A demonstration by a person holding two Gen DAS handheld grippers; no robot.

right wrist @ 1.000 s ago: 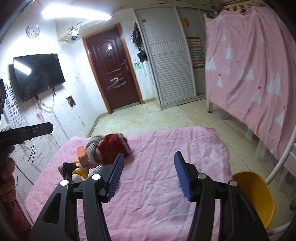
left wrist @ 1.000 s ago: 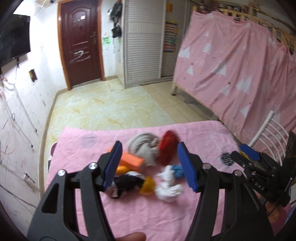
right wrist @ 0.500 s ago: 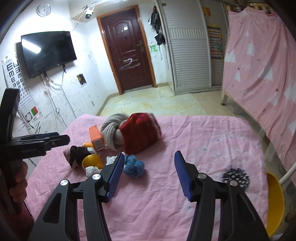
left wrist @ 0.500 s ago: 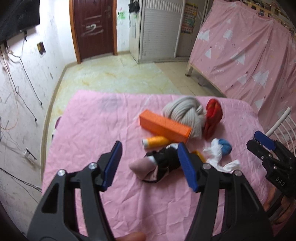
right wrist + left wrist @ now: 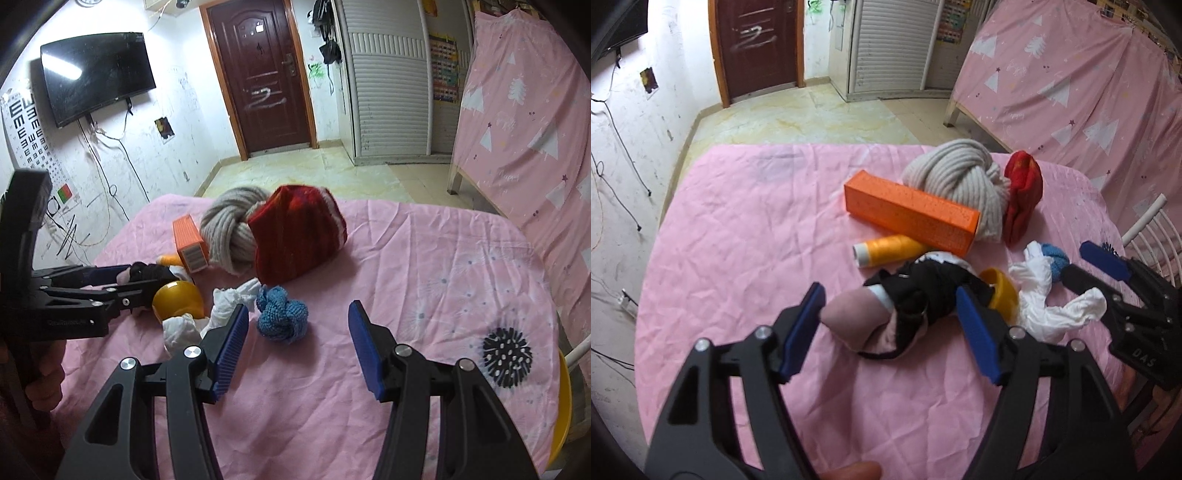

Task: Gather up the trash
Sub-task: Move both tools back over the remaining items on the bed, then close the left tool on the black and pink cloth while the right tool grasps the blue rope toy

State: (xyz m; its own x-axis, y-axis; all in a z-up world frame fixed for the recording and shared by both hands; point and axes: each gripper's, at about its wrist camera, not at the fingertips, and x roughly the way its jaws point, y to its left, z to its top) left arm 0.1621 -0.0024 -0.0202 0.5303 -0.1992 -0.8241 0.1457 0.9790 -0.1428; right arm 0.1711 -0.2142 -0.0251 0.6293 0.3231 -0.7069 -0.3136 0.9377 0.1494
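Note:
A pile lies on the pink-covered table: an orange box, a grey yarn skein, a red knit hat, an orange thread spool, a black and pink cloth bundle, a yellow cup, crumpled white tissue and a blue knit ball. My left gripper is open, its jaws on either side of the black and pink bundle. My right gripper is open just in front of the blue knit ball, also seen in the left wrist view.
A black spiky ball lies at the table's right edge. A yellow bin and a white chair stand to the right of the table. A pink curtain hangs behind. Tiled floor lies beyond the table.
Both grippers have moved forward and down toward the pile. The left one now straddles the black and pink bundle; the right one has closed in on the blue knit ball.

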